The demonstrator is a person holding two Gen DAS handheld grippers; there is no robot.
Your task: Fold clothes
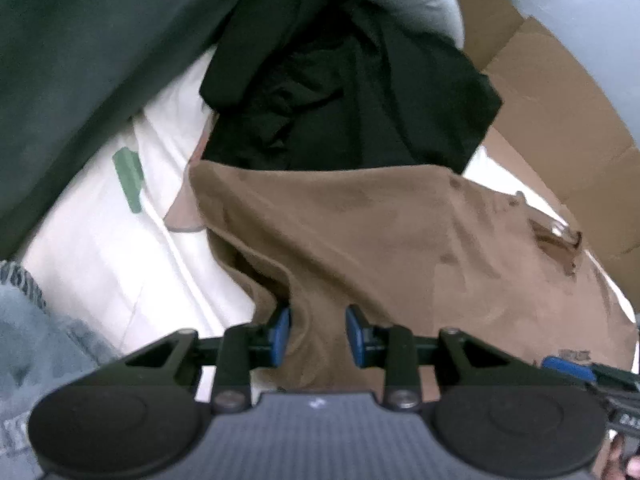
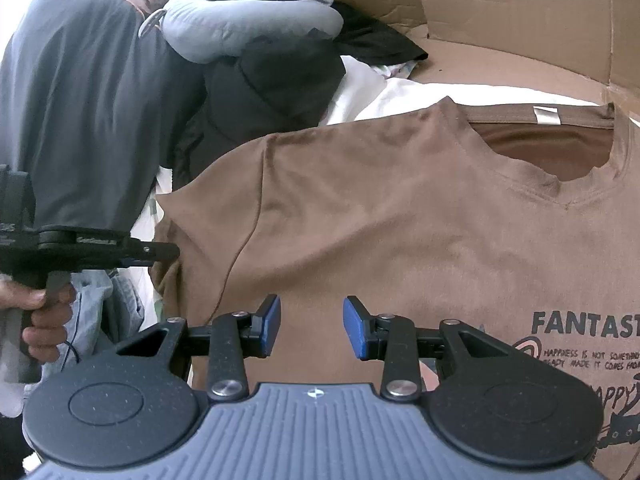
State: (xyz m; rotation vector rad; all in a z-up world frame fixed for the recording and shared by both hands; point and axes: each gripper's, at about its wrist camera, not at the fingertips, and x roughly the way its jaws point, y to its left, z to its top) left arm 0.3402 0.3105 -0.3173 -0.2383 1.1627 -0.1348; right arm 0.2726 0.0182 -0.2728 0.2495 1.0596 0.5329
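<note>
A brown T-shirt (image 1: 400, 240) (image 2: 400, 220) with black print lies spread face up on a white sheet, its collar toward the cardboard. My left gripper (image 1: 318, 336) is at the sleeve edge with its blue pads apart. Brown cloth lies between them and a fold rests against the left pad (image 1: 282, 334), but the pads do not press together. In the right wrist view the left gripper (image 2: 168, 254) points at that sleeve. My right gripper (image 2: 312, 326) hovers open over the shirt's chest, nothing pinched. Its blue fingertip (image 1: 568, 364) shows low on the right in the left wrist view.
Black garments (image 1: 340, 92) and a grey neck pillow (image 2: 240, 28) are piled beyond the shirt. Flattened cardboard (image 2: 500, 12) stands behind. A dark cloth (image 1: 60, 80) hangs at the left, light denim (image 1: 24, 340) lies at the near left. A hand (image 2: 44, 320) holds the left gripper's handle.
</note>
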